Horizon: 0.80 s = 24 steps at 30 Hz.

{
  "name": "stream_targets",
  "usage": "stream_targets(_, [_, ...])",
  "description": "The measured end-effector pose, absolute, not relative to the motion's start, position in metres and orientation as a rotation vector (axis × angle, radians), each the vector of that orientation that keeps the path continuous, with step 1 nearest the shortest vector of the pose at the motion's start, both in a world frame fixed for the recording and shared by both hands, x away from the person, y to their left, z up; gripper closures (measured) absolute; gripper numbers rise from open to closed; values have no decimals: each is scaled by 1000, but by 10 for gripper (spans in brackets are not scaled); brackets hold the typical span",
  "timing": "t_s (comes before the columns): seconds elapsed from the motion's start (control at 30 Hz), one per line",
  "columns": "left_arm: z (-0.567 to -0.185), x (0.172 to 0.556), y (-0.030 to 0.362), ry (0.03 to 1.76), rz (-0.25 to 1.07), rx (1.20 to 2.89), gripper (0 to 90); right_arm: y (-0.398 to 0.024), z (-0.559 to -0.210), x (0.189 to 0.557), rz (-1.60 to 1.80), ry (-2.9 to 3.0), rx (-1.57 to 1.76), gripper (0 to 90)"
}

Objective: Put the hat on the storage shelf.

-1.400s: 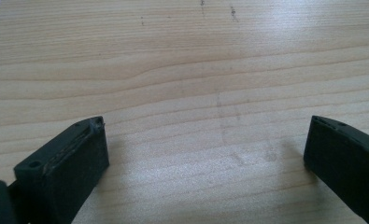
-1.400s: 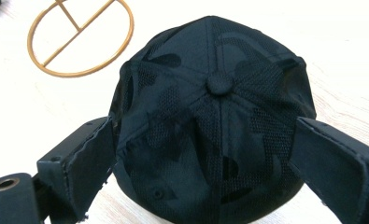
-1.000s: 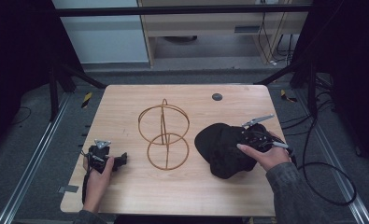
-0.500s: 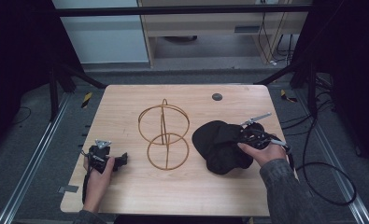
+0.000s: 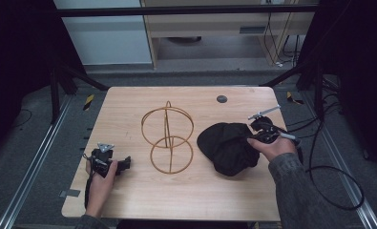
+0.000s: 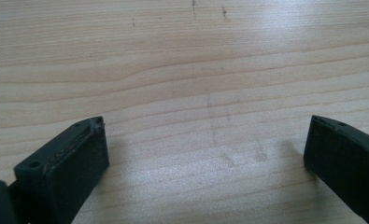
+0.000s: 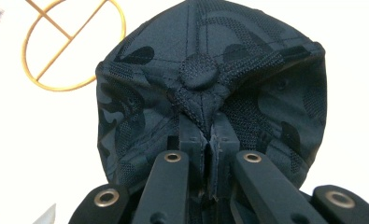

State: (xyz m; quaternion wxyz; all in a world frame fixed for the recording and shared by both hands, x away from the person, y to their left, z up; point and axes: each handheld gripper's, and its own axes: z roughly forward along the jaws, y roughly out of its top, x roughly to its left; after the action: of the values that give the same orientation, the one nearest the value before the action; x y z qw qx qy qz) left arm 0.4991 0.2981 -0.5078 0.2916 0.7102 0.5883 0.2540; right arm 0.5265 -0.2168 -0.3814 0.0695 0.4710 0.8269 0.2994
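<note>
Right gripper (image 7: pixel 209 140) pinches cap (image 5: pixel 228 145) crown fabric near its button, likely to lift it; left gripper (image 6: pixel 205 154) idle lower left, jaws apart, nothing between; wire stand (image 5: pixel 167 138) mid-frame.

The wire stand (image 5: pixel 167 139) sits mid-tabletop (image 5: pixel 129 100); the cap (image 5: pixel 227 147) lies just right of it, my left gripper (image 5: pixel 127 163) left of it, nearer me.

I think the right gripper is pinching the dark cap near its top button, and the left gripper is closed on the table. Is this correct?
Not fully. The left gripper is open: the left gripper view shows its two fingers wide apart over the bare wooden table, with nothing between them. The rest holds: the right gripper pinches the dark cap just below its top button.
</note>
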Motion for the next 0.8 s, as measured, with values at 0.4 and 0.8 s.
stream_targets(0.4, [-508,499,298,1565,676,1895,0,-215,-336,531,959,2453,1385,871])
stream_targets(0.8, [-508,499,297,1559,673,1896,0,-223,-288,530,1036,2316,1359,871])
